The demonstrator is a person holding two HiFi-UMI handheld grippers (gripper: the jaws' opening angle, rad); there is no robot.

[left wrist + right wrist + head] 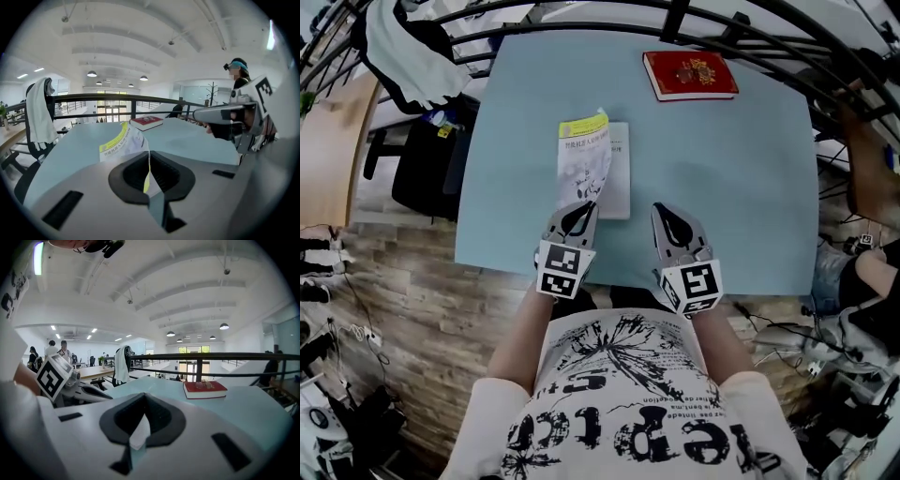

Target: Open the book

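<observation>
Pale blue table (750,187): cover lift in hand.
We find the book (621,178) nearer us than the red book (689,75) and to its left. Our left gripper (584,208) is clenched on its raised cover (583,159); our right gripper (665,212), also nearer than the red book, is closed and empty. Swing the cover about the spine without pulling, or the book may slide.

Bright, even indoor light from ceiling lamps (92,73) and far windows (192,350), faint soft shadows on the table (722,187), strong fisheye bending, dark corners, nearest surfaces out of focus.
</observation>
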